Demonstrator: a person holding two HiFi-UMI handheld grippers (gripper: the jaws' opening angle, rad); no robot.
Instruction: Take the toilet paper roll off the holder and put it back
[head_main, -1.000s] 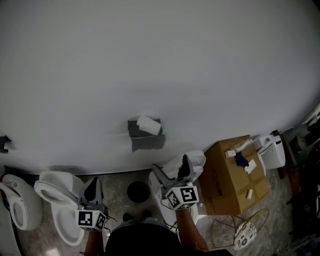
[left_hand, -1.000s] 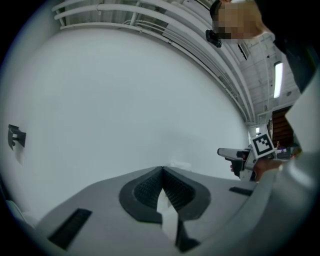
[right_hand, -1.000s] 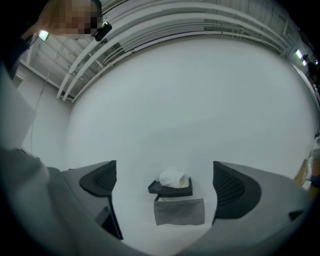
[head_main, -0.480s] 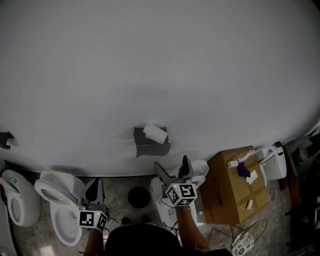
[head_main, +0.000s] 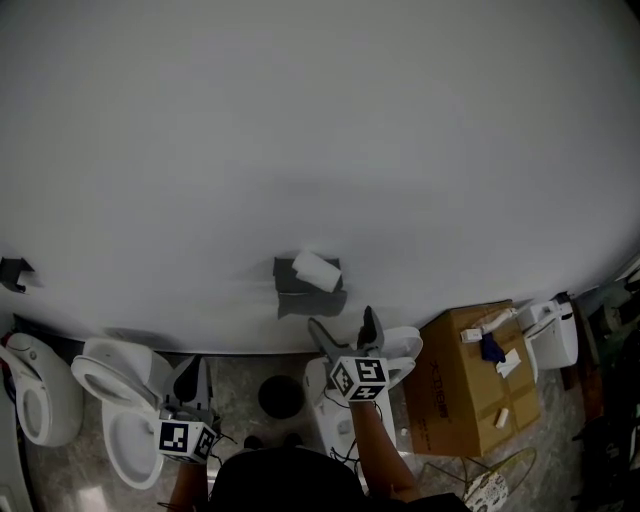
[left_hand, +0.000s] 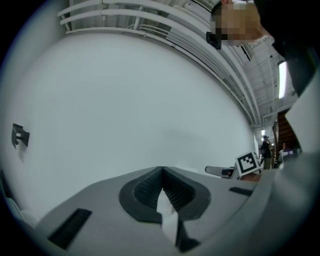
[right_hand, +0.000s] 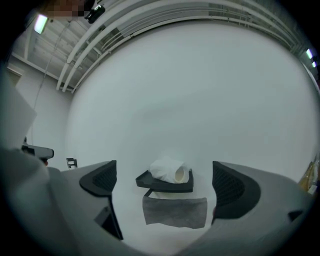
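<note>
My left gripper (head_main: 190, 372) hangs low, jaws pressed together on nothing. My right gripper (head_main: 342, 322) is spread wide, aimed at the toilet paper roll (head_main: 316, 271) lying loose atop the wall holder (head_main: 300, 300). A clumsy nudge could roll it off.

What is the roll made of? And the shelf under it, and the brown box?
Roll: soft white paper, crinkly, with a cream tube core. Shelf: dark and matte, thin edges; metal or plastic, can't tell. Box: brown cardboard, folded flaps.

roll (head_main: 316, 270) on wall holder (head_main: 296, 283), toilets (head_main: 118, 400) below, box (head_main: 470, 375) right
</note>
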